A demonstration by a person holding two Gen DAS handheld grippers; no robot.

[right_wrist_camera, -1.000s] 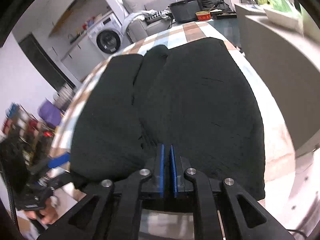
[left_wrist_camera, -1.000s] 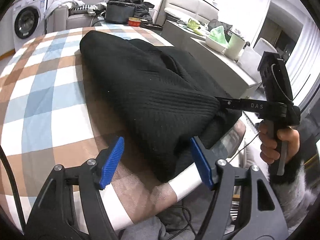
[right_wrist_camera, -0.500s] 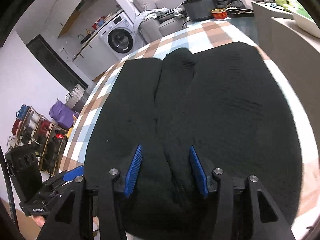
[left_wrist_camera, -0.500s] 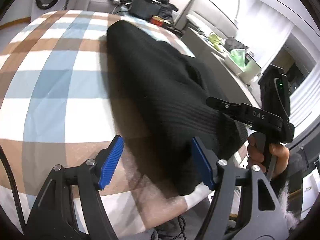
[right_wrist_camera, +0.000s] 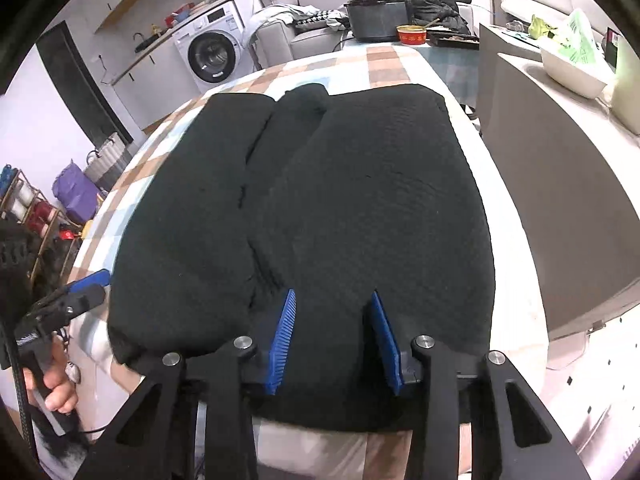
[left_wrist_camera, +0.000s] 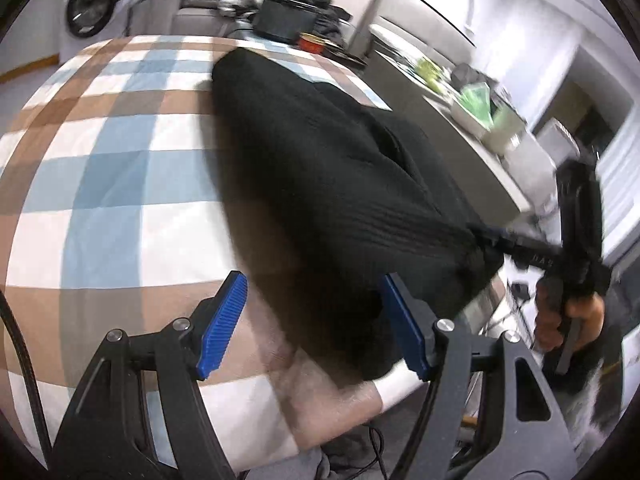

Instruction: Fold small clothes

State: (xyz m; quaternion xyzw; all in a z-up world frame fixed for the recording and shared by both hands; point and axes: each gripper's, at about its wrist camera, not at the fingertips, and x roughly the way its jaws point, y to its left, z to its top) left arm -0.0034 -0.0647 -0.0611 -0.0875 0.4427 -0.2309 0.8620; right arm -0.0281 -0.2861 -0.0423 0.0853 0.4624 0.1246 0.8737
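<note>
Both parted claws straddle the black garment's near hem.

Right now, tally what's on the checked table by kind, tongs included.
Black knit garment: 1
Red tin: 1
Black tray: 1
Tongs: 2, left tongs and right tongs, both open
Total: 5
</note>
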